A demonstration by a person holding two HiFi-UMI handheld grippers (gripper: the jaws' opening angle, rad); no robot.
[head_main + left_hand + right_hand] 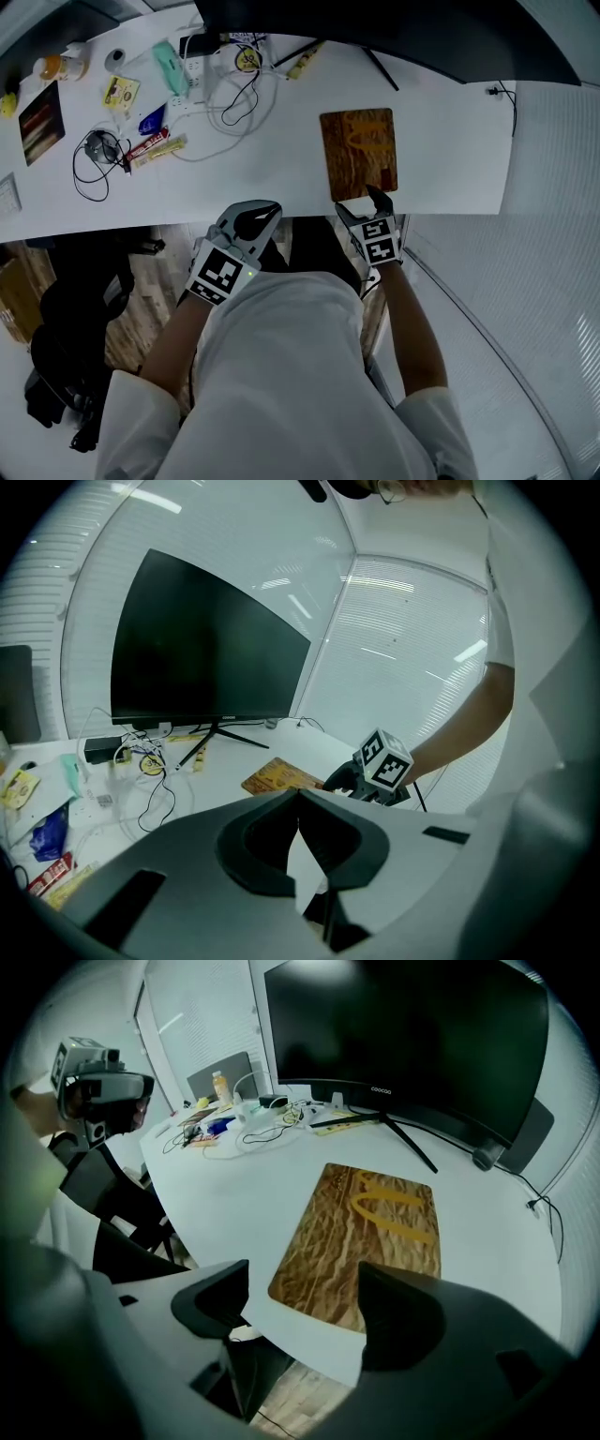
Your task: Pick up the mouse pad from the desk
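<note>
Head view catches my right gripper spread wide and empty over the near edge of the mouse pad, which lies flat on the desk, not yet grasped, while my left gripper hangs closed, empty.

The brown, wood-grain rectangular mouse pad carries a large yellow double-arch "M" logo at its far end (clearest in the right gripper view). The wide black curved monitor bears small pale lettering on its lower bezel, seemingly "coocaa". Print on the small yellow packet is too small to read.
</note>
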